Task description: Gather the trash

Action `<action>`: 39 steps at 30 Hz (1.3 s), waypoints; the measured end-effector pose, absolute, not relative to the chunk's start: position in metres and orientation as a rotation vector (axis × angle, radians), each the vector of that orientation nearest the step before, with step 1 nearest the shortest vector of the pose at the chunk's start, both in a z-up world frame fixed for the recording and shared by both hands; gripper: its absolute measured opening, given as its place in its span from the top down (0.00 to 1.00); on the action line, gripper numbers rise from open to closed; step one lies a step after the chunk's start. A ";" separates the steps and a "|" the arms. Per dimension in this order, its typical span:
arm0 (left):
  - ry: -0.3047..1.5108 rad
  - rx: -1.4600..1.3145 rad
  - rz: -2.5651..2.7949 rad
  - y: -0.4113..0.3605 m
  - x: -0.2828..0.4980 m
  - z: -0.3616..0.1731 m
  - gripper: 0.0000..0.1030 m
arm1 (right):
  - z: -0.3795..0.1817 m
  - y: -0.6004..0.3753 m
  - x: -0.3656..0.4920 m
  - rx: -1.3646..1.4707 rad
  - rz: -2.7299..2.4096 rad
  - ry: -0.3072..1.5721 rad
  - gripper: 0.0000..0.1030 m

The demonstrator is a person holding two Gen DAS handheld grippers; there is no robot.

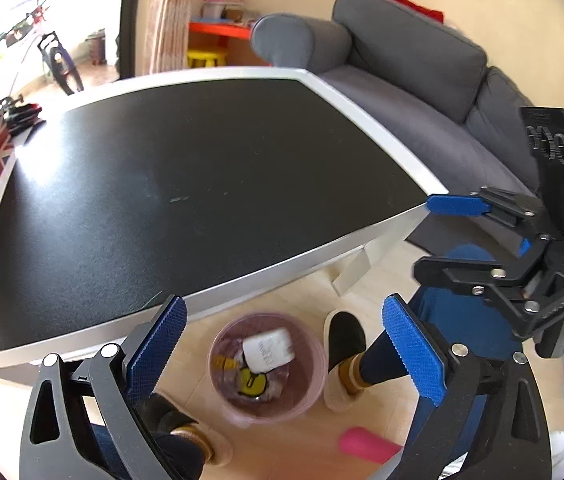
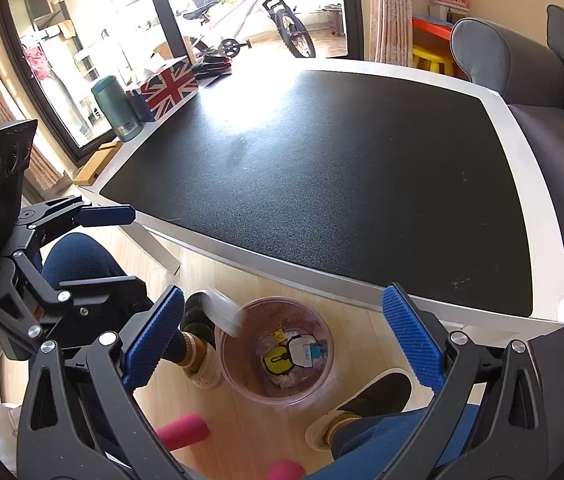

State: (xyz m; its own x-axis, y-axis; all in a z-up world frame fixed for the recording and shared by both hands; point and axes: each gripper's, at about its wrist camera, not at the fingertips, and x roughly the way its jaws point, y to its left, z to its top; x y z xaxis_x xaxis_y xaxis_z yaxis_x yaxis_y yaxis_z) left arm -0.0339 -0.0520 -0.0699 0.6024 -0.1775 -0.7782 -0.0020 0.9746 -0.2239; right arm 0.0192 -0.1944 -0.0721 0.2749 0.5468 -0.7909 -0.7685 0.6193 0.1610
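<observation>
Above the pink bin [image 1: 268, 366], the left tool [image 1: 282, 352] hangs with its blue pads spread wide and nothing between them. The right tool [image 2: 282, 340] is released too, jaws apart over the same bin [image 2: 278, 350], with a blurred white piece [image 2: 224, 312] in the air at the bin's near-left rim. Trash already lies inside the bin: a white packet [image 1: 268, 350], a yellow-and-black item [image 1: 253, 385] and smaller scraps. The bin stands on the wooden floor just in front of the bench [image 1: 202, 184], between the person's two slippered feet [image 1: 343, 354]. A pink cylinder [image 1: 365, 444] lies on the floor nearer than the bin. Beyond the bin, the bench's black mat stretches away; at its far left edge stand a Union Jack box [image 2: 170, 88] and a green flask [image 2: 118, 108]. To the right of the bench sits a grey sofa [image 1: 409, 76].
</observation>
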 end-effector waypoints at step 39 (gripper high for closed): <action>0.772 -0.186 0.010 -0.007 -0.019 0.001 0.07 | 0.009 -0.174 0.058 -0.261 0.849 0.774 0.03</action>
State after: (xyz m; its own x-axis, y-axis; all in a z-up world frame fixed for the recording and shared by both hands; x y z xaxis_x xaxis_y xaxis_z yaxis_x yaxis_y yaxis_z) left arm -0.0189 -0.0074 0.0008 0.7172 -0.0589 -0.6943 -0.0773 0.9835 -0.1633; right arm 0.0583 -0.1735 0.0093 0.4127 0.5758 -0.7058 -0.7558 0.6489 0.0876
